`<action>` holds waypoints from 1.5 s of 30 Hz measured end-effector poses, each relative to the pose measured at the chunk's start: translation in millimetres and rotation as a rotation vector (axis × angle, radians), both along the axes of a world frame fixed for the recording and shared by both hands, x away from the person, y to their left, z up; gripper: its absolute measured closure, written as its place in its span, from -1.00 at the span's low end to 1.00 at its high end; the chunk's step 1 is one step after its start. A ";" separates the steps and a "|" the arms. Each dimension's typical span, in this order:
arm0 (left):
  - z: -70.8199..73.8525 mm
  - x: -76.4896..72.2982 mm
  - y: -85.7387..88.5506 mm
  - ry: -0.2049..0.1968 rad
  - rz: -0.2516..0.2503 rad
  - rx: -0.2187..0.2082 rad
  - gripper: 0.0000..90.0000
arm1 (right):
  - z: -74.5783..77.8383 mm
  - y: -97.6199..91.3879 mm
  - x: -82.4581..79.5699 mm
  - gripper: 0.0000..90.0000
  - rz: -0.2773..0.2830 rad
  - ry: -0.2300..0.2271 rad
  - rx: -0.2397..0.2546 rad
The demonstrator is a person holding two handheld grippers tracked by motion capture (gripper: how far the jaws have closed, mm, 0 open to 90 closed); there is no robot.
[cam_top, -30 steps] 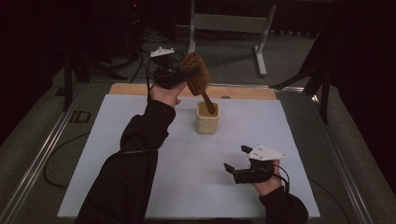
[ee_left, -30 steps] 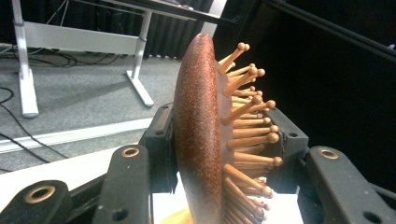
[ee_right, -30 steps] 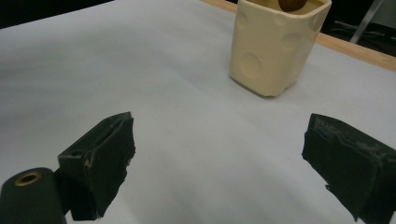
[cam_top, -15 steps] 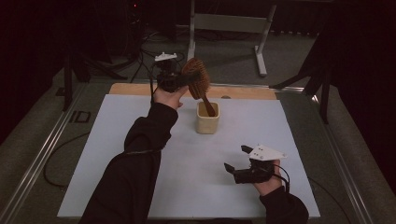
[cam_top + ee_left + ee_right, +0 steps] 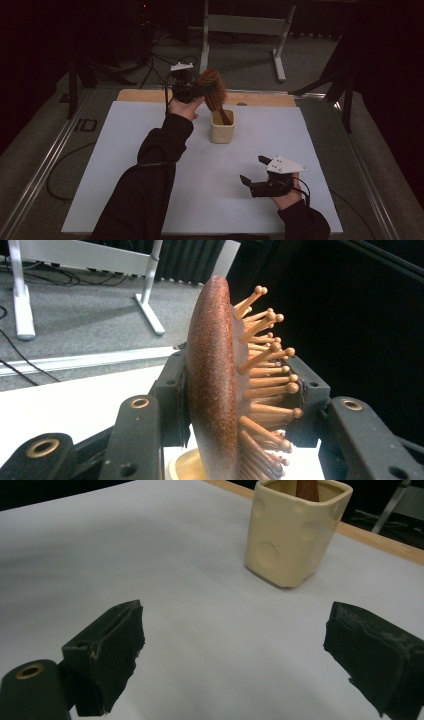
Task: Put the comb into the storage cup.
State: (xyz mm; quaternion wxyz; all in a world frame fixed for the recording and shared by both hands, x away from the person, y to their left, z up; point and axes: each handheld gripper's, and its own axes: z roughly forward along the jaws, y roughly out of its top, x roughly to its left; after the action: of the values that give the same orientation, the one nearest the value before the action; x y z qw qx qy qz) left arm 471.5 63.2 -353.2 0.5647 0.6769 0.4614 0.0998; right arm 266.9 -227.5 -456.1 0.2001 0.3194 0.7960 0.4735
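worktop (image 5: 150, 150): white sheet covered it, wooden strip showed along far edge | cream cup (image 5: 222, 127): stood upright on the sheet, near that strip | right tool (image 5: 255, 172): rested on the sheet, nearer than the cup

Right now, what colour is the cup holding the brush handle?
Pale cream-yellow cup; right gripper view shows it best.
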 end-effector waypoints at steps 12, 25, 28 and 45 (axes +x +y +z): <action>-10.2 3.3 -0.5 0.023 0.002 0.003 0.20 | 1.0 -0.9 -0.8 -0.80 0.005 -0.004 0.008; -18.8 5.8 -1.4 0.043 -0.008 0.013 0.20 | 0.5 -0.6 -0.1 -0.80 0.007 0.000 0.003; -20.0 6.1 -1.6 0.047 -0.010 0.012 0.20 | 0.9 0.1 -0.6 -0.80 0.008 -0.001 0.005; -35.1 11.5 -6.4 0.091 -0.028 0.027 0.19 | 0.8 -0.5 0.1 -0.80 0.005 0.005 0.000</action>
State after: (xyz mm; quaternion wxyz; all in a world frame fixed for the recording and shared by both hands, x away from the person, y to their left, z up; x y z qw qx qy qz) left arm 482.9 56.8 -388.2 0.5354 0.6945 0.4758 0.0673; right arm 267.0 -228.0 -455.2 0.1968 0.3186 0.7973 0.4733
